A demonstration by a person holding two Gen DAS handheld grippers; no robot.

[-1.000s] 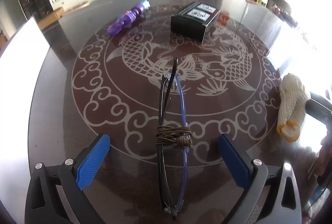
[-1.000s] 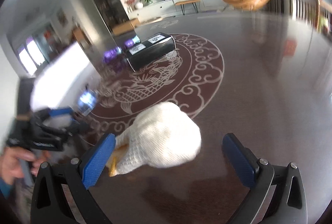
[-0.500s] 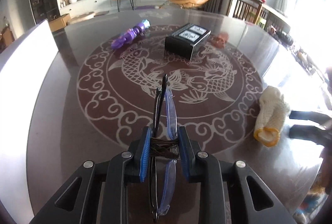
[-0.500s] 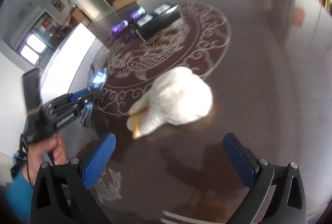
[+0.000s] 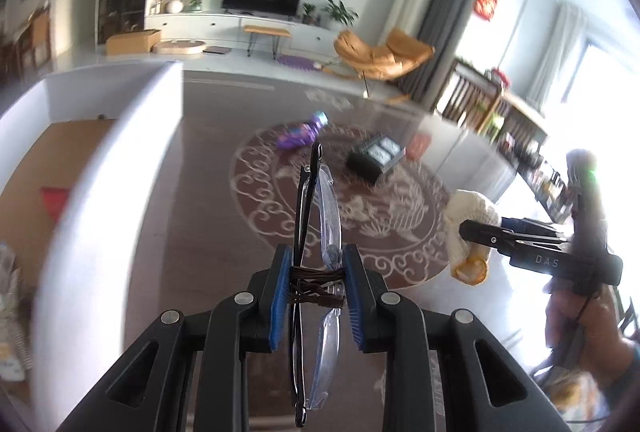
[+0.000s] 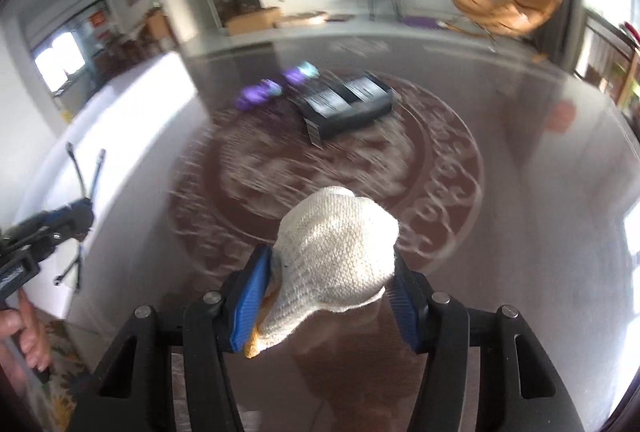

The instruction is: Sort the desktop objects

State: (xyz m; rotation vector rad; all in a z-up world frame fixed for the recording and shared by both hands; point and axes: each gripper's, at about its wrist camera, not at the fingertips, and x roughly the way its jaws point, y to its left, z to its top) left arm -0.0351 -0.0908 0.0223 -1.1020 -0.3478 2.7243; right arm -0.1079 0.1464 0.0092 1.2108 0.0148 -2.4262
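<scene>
My left gripper (image 5: 316, 296) is shut on a folded pair of glasses (image 5: 329, 207) bound with brown cord, and holds it lifted above the table. My right gripper (image 6: 330, 296) is shut on a rolled white knit glove (image 6: 340, 260) with a yellow cuff. The glove (image 5: 468, 228) and the right gripper also show at the right of the left wrist view. A purple toy (image 5: 300, 133) and a black box (image 5: 374, 157) lie farther back on the patterned round table (image 5: 192, 216).
A large white box with a cardboard floor (image 5: 92, 167) stands at the table's left, with a red item inside. A small red item (image 5: 418, 143) lies beyond the black box. The table's right edge is in bright glare.
My left gripper closed on the glasses and lifted them. My right gripper, open a moment ago, closed on the white glove.
</scene>
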